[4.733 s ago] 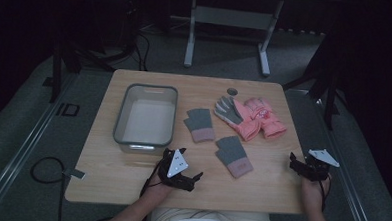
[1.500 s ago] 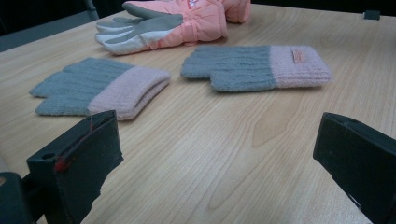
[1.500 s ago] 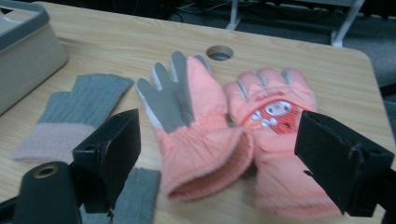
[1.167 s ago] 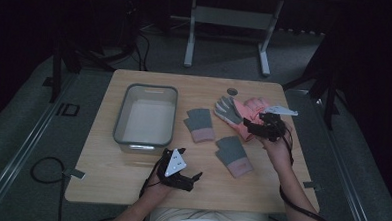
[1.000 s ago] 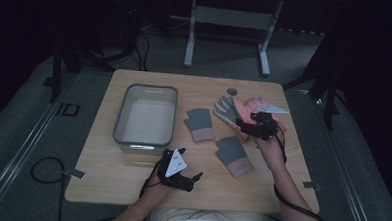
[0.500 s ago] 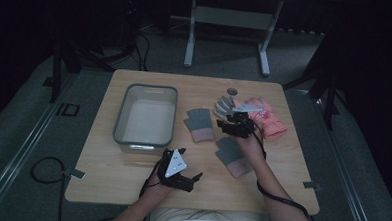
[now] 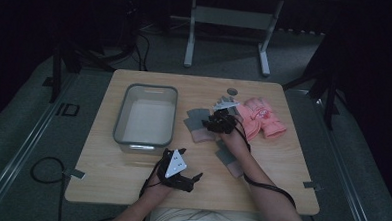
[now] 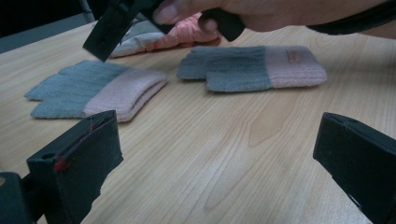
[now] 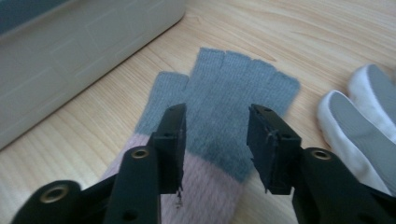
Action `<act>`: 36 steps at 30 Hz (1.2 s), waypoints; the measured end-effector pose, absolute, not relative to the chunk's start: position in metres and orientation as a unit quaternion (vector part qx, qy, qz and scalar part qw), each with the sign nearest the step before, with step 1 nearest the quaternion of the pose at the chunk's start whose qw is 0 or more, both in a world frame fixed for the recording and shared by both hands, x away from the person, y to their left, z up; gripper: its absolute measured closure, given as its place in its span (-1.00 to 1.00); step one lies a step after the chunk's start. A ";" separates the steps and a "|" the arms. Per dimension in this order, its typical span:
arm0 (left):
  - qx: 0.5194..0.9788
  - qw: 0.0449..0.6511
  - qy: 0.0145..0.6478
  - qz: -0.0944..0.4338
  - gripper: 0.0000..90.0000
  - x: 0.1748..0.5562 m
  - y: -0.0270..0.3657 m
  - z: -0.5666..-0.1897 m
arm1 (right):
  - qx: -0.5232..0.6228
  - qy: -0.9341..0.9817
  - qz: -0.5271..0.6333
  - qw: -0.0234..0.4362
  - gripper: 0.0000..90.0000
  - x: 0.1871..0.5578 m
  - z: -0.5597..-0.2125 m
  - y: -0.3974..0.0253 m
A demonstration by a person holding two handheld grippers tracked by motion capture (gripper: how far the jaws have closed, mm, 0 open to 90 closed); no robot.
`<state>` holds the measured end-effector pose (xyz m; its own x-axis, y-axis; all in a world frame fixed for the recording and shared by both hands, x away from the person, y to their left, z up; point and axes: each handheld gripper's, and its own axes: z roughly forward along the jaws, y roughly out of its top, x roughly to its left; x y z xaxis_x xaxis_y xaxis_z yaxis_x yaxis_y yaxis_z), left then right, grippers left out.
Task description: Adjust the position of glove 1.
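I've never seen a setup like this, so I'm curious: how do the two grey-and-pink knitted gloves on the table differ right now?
The far knitted glove lies next to the grey bin, with the open right gripper poised over it. The near knitted glove lies closer to the person, partly covered by the right forearm, no gripper on it. Both lie flat, with grey fingers and pink cuffs.

Wooden table (image 7: 130, 187); tub (image 7: 120, 132), four gloves (image 7: 196, 121)

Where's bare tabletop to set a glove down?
Free: the wooden table along its near right edge, and the strip left of the grey plastic bin. Crowded: centre-right, where grey-and-pink knit gloves and pink padded gloves surround the right gripper.
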<state>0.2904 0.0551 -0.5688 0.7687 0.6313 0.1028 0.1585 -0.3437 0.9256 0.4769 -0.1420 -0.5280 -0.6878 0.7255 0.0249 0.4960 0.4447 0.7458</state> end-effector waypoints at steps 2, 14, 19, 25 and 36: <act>0.786 0.517 0.250 0.227 -0.99 0.291 0.055 -0.569 | 0.358 0.840 0.382 0.144 0.35 0.481 -0.531 -0.139; 0.788 0.518 0.249 0.220 -0.99 0.291 0.056 -0.569 | 0.354 0.859 0.349 0.124 0.41 0.509 -0.553 -0.129; 0.790 0.515 0.248 0.224 -0.99 0.291 0.055 -0.569 | 0.357 0.864 0.329 0.134 0.82 0.507 -0.551 -0.122; 0.789 0.514 0.249 0.226 -0.99 0.290 0.055 -0.569 | 0.397 0.847 0.328 0.129 0.90 0.497 -0.539 -0.118; 0.790 0.511 0.246 0.233 -0.99 0.289 0.054 -0.569 | 0.440 0.792 0.403 0.128 0.90 0.415 -0.491 -0.140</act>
<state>0.2893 0.0538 -0.5688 0.7706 0.6265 0.1171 0.1502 -0.3571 0.9219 0.4148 -0.1404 -0.4912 -0.5796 0.8004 0.1528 0.5947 0.2874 0.7508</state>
